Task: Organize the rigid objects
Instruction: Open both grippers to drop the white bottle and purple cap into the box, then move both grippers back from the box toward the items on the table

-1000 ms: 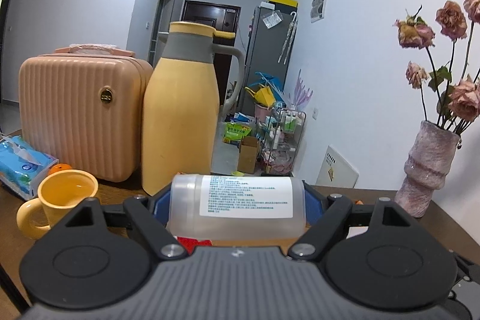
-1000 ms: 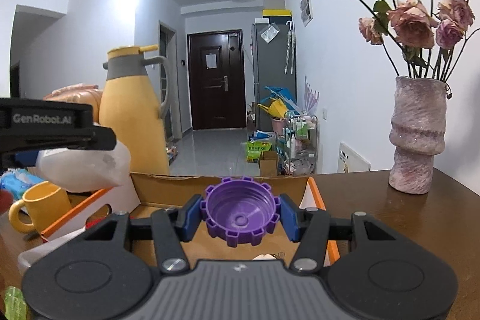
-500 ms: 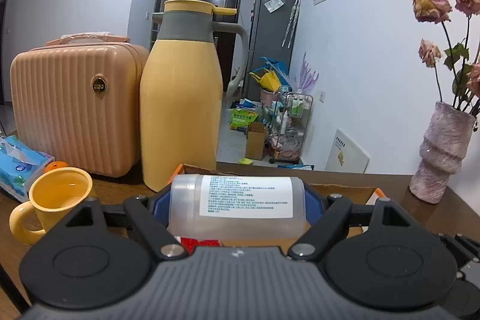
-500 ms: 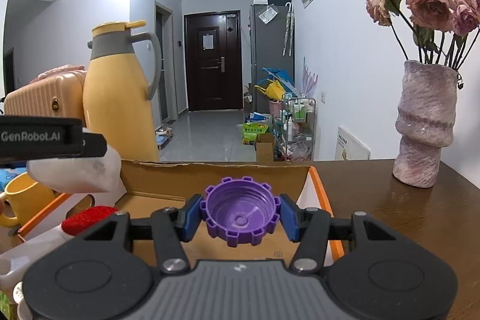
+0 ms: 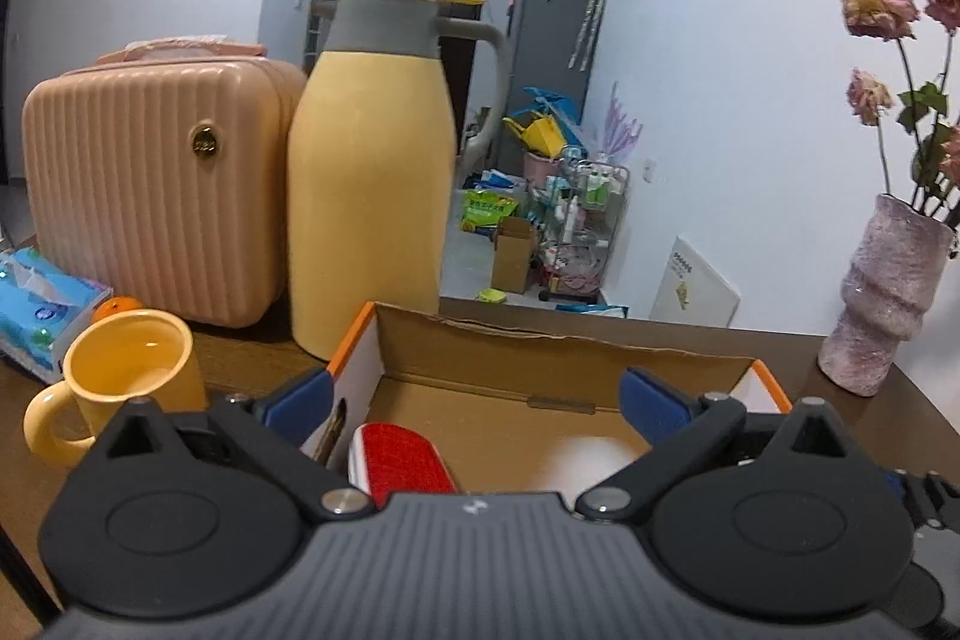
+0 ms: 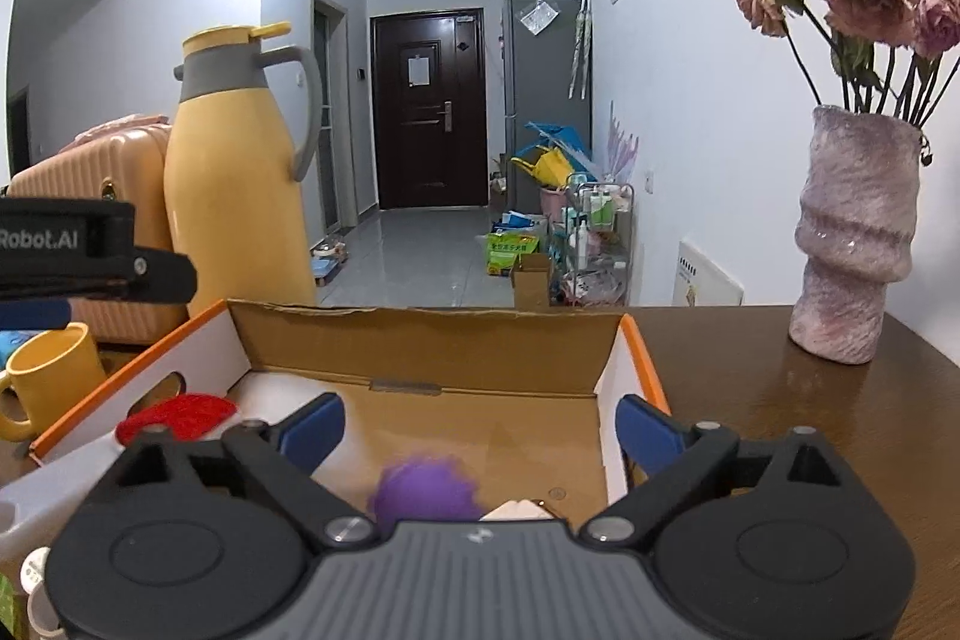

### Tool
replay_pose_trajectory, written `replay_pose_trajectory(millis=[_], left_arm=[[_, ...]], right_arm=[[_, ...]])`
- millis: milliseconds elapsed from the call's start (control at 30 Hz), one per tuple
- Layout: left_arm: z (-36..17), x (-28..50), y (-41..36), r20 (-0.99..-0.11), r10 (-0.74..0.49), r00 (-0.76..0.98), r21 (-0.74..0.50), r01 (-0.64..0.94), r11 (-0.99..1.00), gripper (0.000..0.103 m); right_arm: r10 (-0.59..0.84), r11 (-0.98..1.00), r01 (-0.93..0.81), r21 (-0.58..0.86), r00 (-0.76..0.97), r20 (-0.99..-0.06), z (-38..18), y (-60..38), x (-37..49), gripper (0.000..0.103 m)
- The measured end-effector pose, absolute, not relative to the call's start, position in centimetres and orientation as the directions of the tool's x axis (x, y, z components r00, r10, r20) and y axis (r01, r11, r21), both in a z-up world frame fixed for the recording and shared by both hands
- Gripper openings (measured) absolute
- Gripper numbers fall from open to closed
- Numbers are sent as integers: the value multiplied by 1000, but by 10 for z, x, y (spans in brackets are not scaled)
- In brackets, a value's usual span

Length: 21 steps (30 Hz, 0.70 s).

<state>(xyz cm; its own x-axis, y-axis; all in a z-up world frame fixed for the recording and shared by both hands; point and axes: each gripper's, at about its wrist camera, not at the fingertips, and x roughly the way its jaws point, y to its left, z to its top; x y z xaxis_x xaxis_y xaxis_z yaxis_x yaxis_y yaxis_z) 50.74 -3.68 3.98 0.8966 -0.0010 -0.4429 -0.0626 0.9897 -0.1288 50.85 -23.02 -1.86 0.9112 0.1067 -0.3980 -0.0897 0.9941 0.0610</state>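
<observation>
1. two hand-held grippers hang over one landmark, the cardboard box (image 6: 420,346), which sits open-topped on the brown bench (image 6: 810,418); it is the biggest task thing and looks to be the collecting place, which would explain why both tools point down into it.
2. behind the box, on its left side, stand the pink ribbed case (image 5: 150,184) and the tall yellow jug (image 5: 366,172), upright and out of the way; i judge they are not part of the sorting.
3. to the right of the box and well apart from it, the vase (image 6: 852,238) of dried roses stands clear of the work.
4. the left hand-held gripper (image 5: 474,394) is over the box's left half. its jaws have just been opening and now stand wide apart with nothing between the blue pads; no bottle shows in its view.
5. the right hand-held gripper (image 6: 480,427) is over the box's middle. its jaws have also just been opening and are spread with nothing clamped.
6. just left of the box, the yellow mug (image 5: 129,382) rests on the bench, likely a later candidate.
7. inside the box by its left wall lies the red-topped item (image 5: 399,460), already stowed.
8. smallest, the purple cap (image 6: 426,490) shows blurred below the right pads, inside the box, free of them.
</observation>
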Motion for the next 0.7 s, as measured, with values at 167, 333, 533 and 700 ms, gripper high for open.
replay_pose_trajectory(millis=[167, 333, 533, 700], left_arm=[[37, 510, -36, -455, 25, 890, -111, -84, 990, 103], [38, 509, -38, -447, 30, 894, -98, -82, 992, 103], [38, 503, -35, -436, 44, 899, -118, -105, 987, 103], [40, 492, -35, -409, 60, 910, -111, -115, 987, 103]], right_arm=[[110, 993, -87, 74, 915, -389, -17, -233, 506, 102], [107, 994, -83, 77, 912, -395, -17, -234, 506, 103], [130, 990, -100, 98, 913, -387, -16, -236, 501, 103], [127, 991, -101, 89, 920, -371, -16, -235, 491, 103]])
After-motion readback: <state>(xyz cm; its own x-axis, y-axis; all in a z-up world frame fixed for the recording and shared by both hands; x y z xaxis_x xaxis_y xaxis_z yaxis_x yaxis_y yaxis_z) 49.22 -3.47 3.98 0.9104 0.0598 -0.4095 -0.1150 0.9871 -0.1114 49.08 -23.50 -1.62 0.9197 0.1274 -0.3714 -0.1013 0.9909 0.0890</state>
